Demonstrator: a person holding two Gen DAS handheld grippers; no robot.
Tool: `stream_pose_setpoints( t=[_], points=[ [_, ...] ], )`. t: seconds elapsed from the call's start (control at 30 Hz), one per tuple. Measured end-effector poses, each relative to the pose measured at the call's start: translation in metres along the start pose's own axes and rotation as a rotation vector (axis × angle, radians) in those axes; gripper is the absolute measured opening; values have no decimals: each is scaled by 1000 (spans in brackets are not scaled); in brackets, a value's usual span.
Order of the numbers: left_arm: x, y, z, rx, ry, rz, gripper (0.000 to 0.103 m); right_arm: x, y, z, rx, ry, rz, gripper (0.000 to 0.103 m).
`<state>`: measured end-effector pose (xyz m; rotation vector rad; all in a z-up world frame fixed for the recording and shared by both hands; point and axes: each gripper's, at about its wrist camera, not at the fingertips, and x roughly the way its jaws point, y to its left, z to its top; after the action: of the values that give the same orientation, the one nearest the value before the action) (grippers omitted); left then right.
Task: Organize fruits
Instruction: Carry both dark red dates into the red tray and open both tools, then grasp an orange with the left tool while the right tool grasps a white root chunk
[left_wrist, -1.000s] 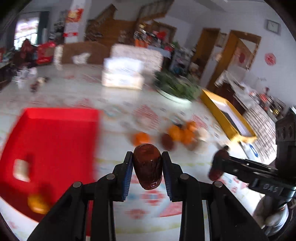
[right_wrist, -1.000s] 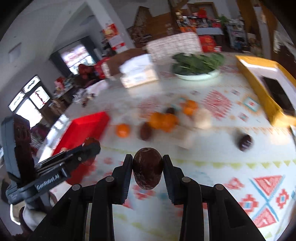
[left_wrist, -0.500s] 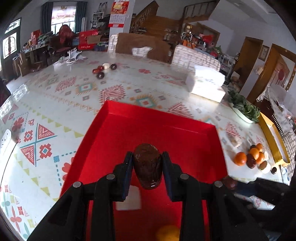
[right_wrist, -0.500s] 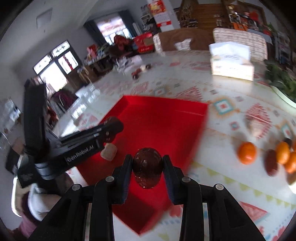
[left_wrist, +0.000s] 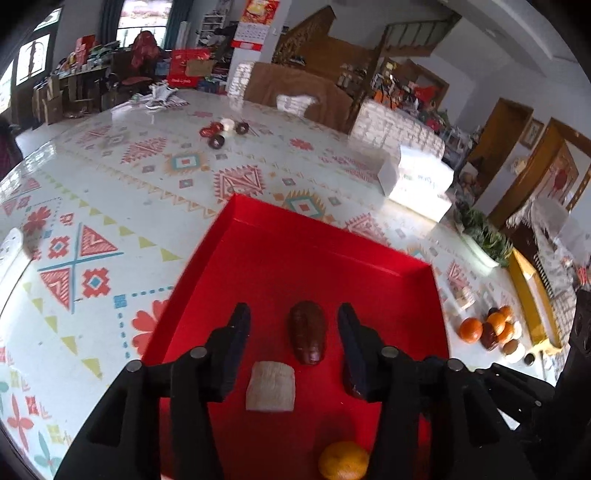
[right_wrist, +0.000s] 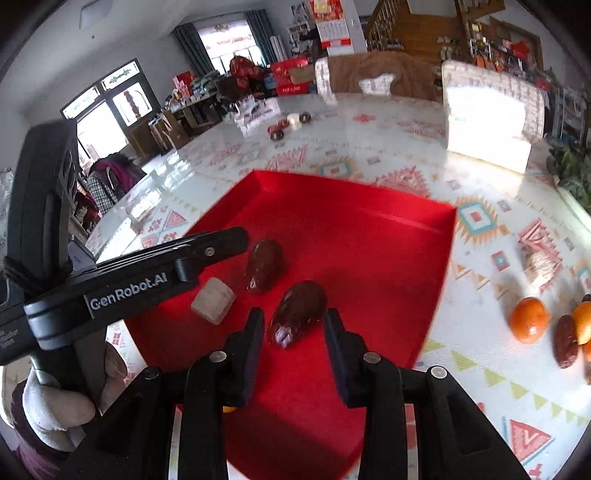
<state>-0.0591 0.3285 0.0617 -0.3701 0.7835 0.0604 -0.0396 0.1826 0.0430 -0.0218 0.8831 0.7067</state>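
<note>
A red tray (left_wrist: 314, 258) lies on the patterned table; it also shows in the right wrist view (right_wrist: 351, 229). My left gripper (left_wrist: 293, 328) is open over it, with a dark red date (left_wrist: 307, 331) lying on the tray between its fingers. My right gripper (right_wrist: 293, 326) is open too, with a second date (right_wrist: 297, 312) on the tray between its fingers. The first date (right_wrist: 265, 265) lies just beyond, beside the left gripper's finger (right_wrist: 207, 251). A pale block (left_wrist: 270, 386) and an orange (left_wrist: 343, 459) also lie in the tray.
More oranges and dates (left_wrist: 491, 330) sit in a cluster on the table right of the tray, also in the right wrist view (right_wrist: 546, 325). A white tissue box (left_wrist: 419, 181), a plate of greens (left_wrist: 480, 236) and a yellow box (left_wrist: 532, 295) stand further right.
Both grippers have opened and let their dates drop onto the red tray. Earlier both swung from the fruit cluster over to the tray.
</note>
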Motion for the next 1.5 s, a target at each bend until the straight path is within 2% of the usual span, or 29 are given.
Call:
stream_pose_setpoints(
  t=[0.13, 0.17, 0.33, 0.43, 0.53, 0.63, 0.83, 0.93, 1.1, 1.23, 1.4, 1.5],
  points=[
    [-31, -9, -8, -16, -79, -8, 79, -30, -10, -3, 8, -62, -10, 44],
    [-39, -14, -12, -15, -99, -2, 80, -38, -15, -5, 15, -76, -13, 45],
    [-62, -41, -34, 35, -127, -19, 81, -89, -61, -22, 94, -149, -39, 46],
    [-75, -56, -46, 62, -138, -25, 81, -113, -90, -29, 157, -162, -66, 46],
    [-83, -66, -65, 59, -171, -12, 81, -137, -122, -33, 251, -202, -60, 46],
    [-80, -72, -82, 23, -157, -30, 81, -154, -152, -32, 318, -232, -48, 46],
    [-71, -92, -78, 28, -128, -53, 81, -196, -216, -51, 436, -280, -108, 46],
    [-60, -110, -71, 52, -92, -96, 81, -212, -243, -71, 495, -299, -141, 46],
    [-44, -153, -65, 128, -60, -159, 81, -199, -261, -93, 541, -249, -158, 46],
    [-27, -179, -61, 184, -41, -179, 81, -166, -265, -94, 545, -179, -129, 46],
    [5, -197, -51, 217, -1, -167, 81, -135, -255, -85, 492, -154, -134, 47],
    [35, -206, -44, 241, 39, -130, 81, -124, -251, -81, 461, -144, -152, 48]
  ],
)
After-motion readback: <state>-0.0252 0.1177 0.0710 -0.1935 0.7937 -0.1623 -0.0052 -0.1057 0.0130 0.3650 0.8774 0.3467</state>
